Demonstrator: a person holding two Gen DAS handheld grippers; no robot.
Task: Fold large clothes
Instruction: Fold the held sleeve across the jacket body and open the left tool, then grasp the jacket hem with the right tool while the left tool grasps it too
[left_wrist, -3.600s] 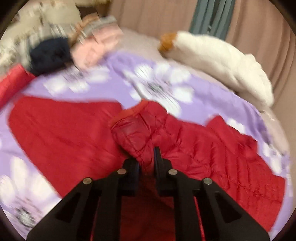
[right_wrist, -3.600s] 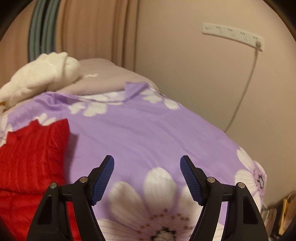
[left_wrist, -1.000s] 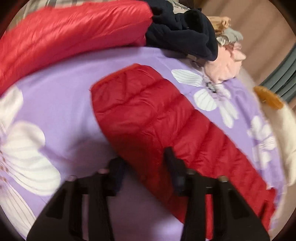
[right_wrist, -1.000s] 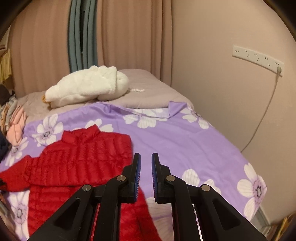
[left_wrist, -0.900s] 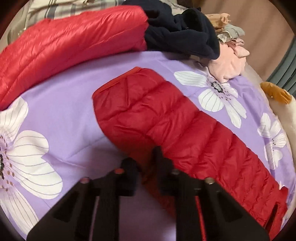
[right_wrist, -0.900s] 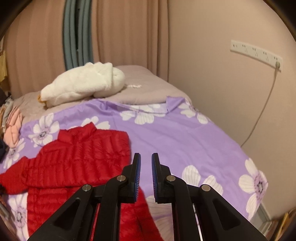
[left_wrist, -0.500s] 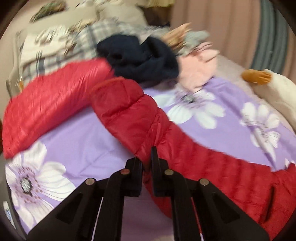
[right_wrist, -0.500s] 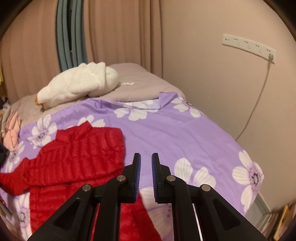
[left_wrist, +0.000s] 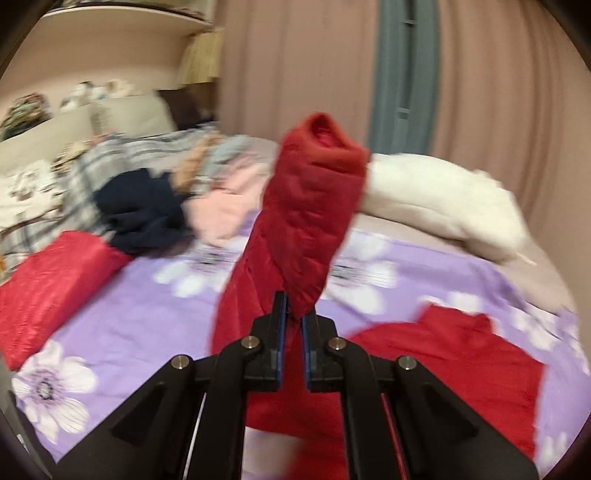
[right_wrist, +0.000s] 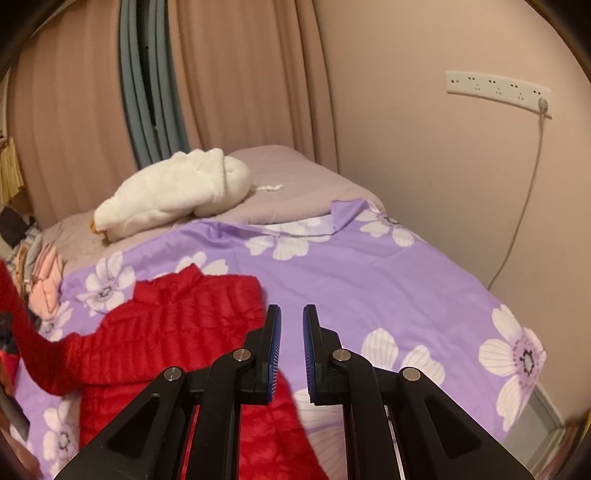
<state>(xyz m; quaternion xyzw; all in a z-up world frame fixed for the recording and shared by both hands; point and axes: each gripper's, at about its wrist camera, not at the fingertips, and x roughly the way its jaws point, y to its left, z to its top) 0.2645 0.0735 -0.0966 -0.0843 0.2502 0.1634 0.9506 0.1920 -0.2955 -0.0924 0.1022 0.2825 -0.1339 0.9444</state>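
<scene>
Gripping a sleeve (left_wrist: 310, 221) of the red puffer jacket (right_wrist: 177, 332), the left gripper (left_wrist: 291, 310) has its fingers (left_wrist: 277, 332) pressed tight on the fabric at the centre of the left wrist view. The sleeve stands lifted off the bed, its open cuff (left_wrist: 325, 138) at upper centre against the pink curtain (left_wrist: 295, 66). That view is blurred.

In the right wrist view the jacket's body lies flat on the purple floral bedspread (right_wrist: 369, 273) at lower left of the frame, collar toward the far end of the bed, with the raised sleeve running up and out at the left edge. The right gripper (right_wrist: 291, 332) sits at lower centre, its fingers (right_wrist: 273, 343) almost together with a narrow gap and nothing between them; the jacket's near hem lies under and beside the left finger.

A white plush toy (right_wrist: 173, 192) rests on the grey sheet beyond the bedspread. At left in the left wrist view sit a pile of clothes (left_wrist: 147, 206) and a folded red garment (left_wrist: 51, 284). A power strip (right_wrist: 495, 90) hangs on the wall at upper right.
</scene>
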